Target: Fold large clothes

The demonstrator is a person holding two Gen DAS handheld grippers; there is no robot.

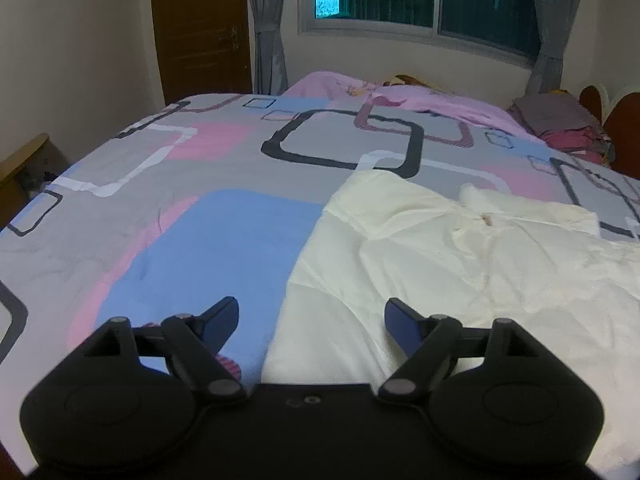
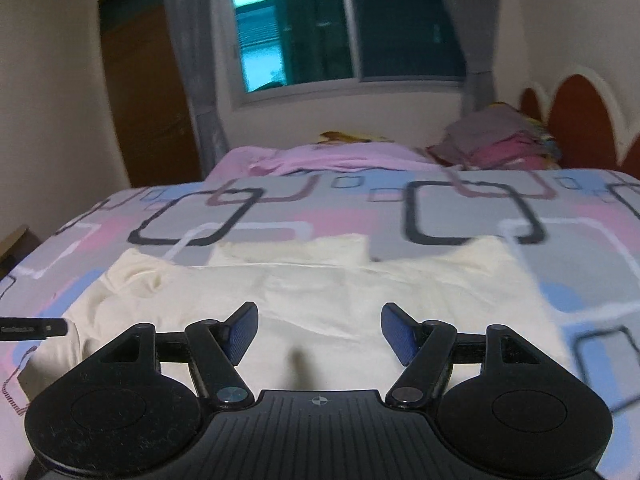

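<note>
My left gripper [image 1: 312,316] hangs over the near edge of the bed [image 1: 224,240], its jaws spread wide with nothing between them. Below it runs the left border of the cream garment [image 1: 460,280], which lies flat on the patterned bedspread and stretches away to my right, with wrinkles around what looks like a collar near its far edge.

My right gripper [image 2: 319,330] sits above the middle of that same cream garment [image 2: 320,296] — jaws apart here too, no cloth caught between the blue pads [image 2: 396,334]. From this side the cloth shows as a broad spread with two raised folds along its far edge. This view is blurred, so finer creases are hard to read.

A dark bar pokes in at the left edge of the right wrist view; I cannot tell what it is.

Further off, a pink blanket [image 1: 420,98] and a stack of folded clothes [image 2: 496,140] lie near the headboard [image 2: 576,120], under the window [image 2: 344,28].
</note>
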